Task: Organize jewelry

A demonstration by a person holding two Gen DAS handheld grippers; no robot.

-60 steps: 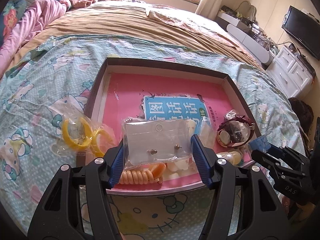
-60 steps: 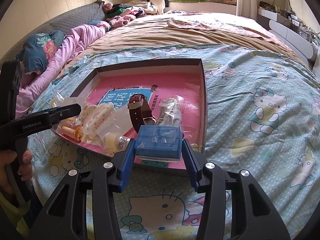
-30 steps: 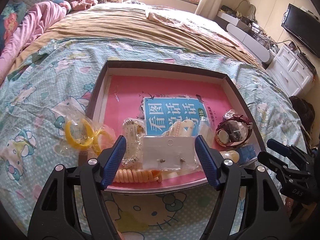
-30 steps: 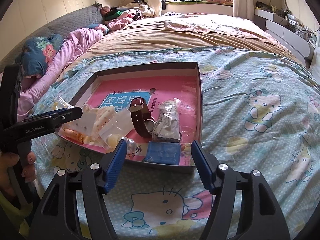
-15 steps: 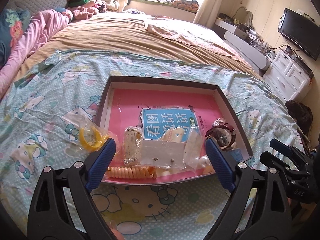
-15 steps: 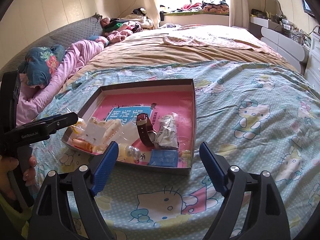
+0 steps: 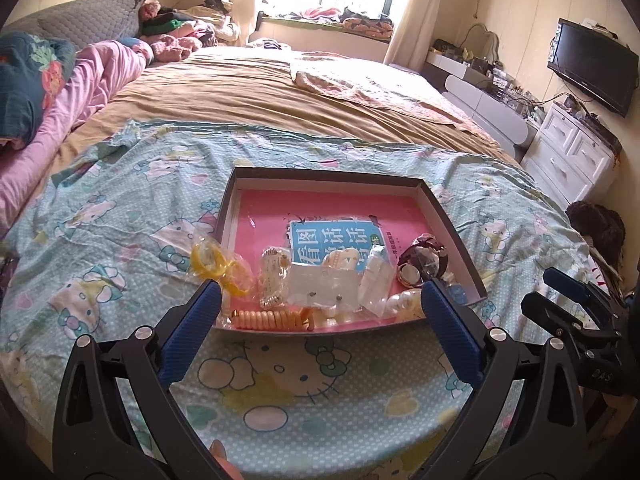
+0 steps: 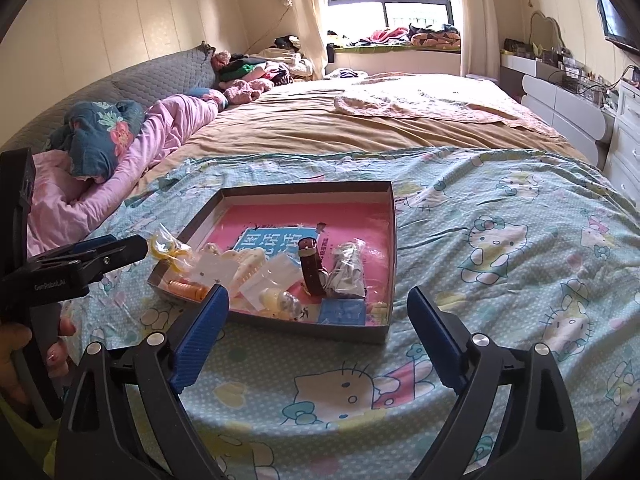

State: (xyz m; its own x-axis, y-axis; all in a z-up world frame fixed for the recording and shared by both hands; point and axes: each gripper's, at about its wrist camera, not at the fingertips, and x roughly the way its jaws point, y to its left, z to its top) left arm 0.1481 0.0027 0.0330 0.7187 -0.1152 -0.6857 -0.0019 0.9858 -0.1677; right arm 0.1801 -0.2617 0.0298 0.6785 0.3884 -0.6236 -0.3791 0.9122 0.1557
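A shallow dark box (image 7: 456, 232) (image 8: 394, 248) with a pink bottom lies on the Hello Kitty bedspread. Inside are a clear earring bag (image 7: 322, 290), an orange coil hair tie (image 7: 272, 319), a brown-strap watch (image 8: 311, 270), a blue pad (image 8: 344, 312) and several other bagged pieces. A bag with yellow rings (image 7: 218, 266) leans at the box's left edge. My left gripper (image 7: 320, 314) is open and empty, held back in front of the box. My right gripper (image 8: 318, 322) is open and empty, also short of the box.
A pink quilt and blue pillow (image 8: 100, 136) lie at the left of the bed. White drawers (image 7: 576, 152) and a TV (image 7: 592, 68) stand at the right. Bedspread (image 8: 500, 248) stretches right of the box.
Both grippers let go of their loads, the earring bag and the blue pad, into the box, opened wide and pulled back and up from it.
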